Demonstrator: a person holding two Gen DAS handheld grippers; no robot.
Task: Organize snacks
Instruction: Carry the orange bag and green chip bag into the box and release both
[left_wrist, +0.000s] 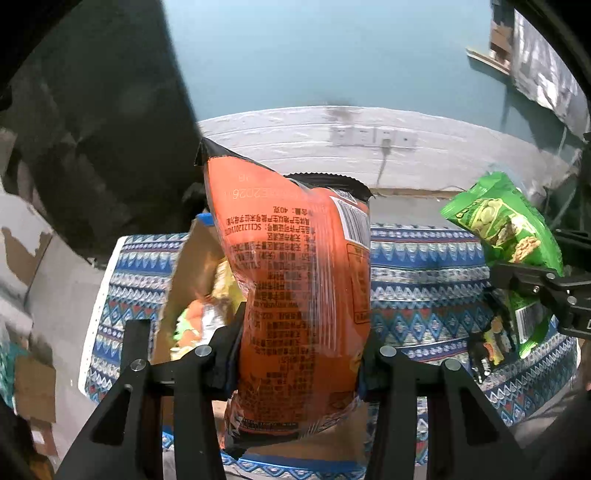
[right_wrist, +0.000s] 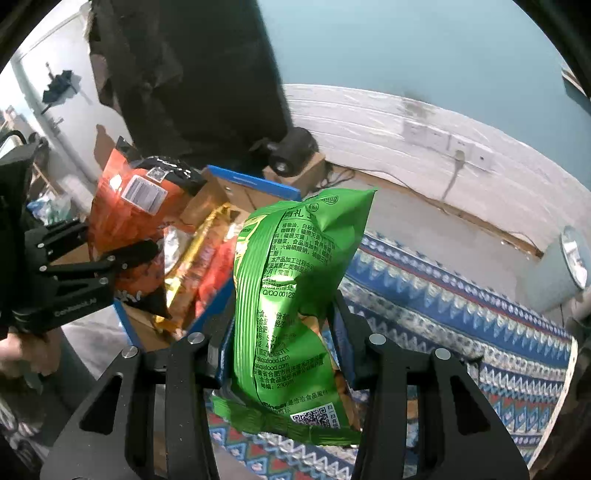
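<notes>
My left gripper (left_wrist: 299, 350) is shut on an orange snack bag (left_wrist: 295, 280) and holds it upright above a cardboard box (left_wrist: 192, 266) with blue trim. My right gripper (right_wrist: 284, 332) is shut on a green snack bag (right_wrist: 291, 291), held upright over the patterned cloth beside the box (right_wrist: 255, 184). In the left wrist view the green bag (left_wrist: 502, 225) and right gripper (left_wrist: 517, 295) show at the right. In the right wrist view the orange bag (right_wrist: 125, 218) and left gripper (right_wrist: 122, 258) show at the left, over the box. Several snack packs (right_wrist: 199, 254) lie inside the box.
A blue, white and red patterned cloth (right_wrist: 461, 314) covers the table. A white panelled wall with sockets (right_wrist: 443, 136) runs behind. A dark cloth (right_wrist: 192, 74) hangs at the back left. A small black device on a cardboard box (right_wrist: 295, 151) sits behind the snack box.
</notes>
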